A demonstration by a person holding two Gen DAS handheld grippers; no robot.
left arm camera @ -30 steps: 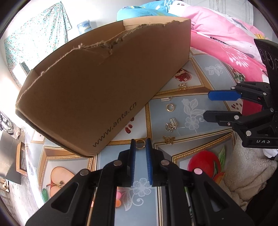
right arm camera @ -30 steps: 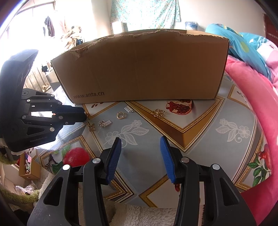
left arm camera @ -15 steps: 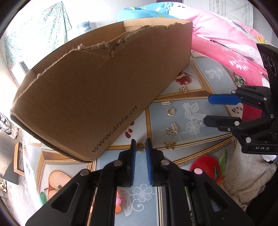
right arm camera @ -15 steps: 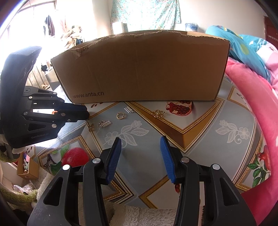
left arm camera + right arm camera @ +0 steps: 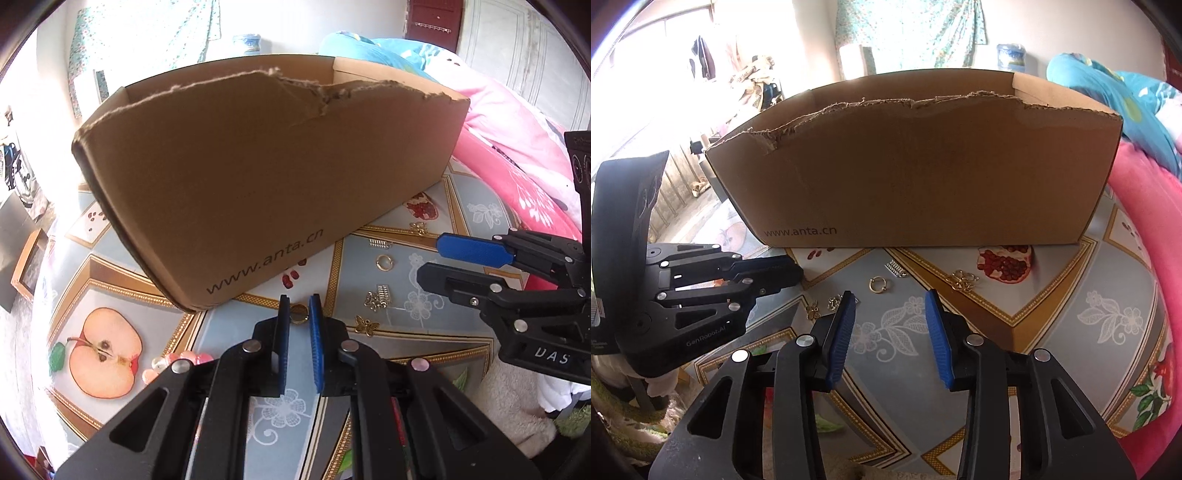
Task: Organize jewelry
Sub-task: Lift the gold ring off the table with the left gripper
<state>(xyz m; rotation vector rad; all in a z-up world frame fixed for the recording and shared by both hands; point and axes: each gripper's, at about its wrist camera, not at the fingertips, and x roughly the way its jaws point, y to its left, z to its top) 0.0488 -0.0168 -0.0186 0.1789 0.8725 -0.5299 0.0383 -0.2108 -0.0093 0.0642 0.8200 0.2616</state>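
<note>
My left gripper (image 5: 298,308) is shut on a small gold ring (image 5: 298,316) and holds it in front of the open cardboard box (image 5: 258,177), near the box's front left corner. Loose gold jewelry lies on the patterned tablecloth: a hoop ring (image 5: 384,263), a silver comb piece (image 5: 379,243), a charm cluster (image 5: 376,298), a butterfly charm (image 5: 366,326) and a chain piece (image 5: 419,228). My right gripper (image 5: 890,306) is open and empty above the cloth, short of the hoop ring (image 5: 878,284). It also shows in the left wrist view (image 5: 443,258).
The box (image 5: 916,170) stands at the back of the table. A pink quilt (image 5: 1152,229) lies on the right. A white fluffy cloth (image 5: 509,406) hangs at the table's near edge. Pink beads (image 5: 177,360) lie on the cloth at the left.
My left gripper has risen with the gold ring and turned so the box's open top shows. The right gripper has hardly moved.
</note>
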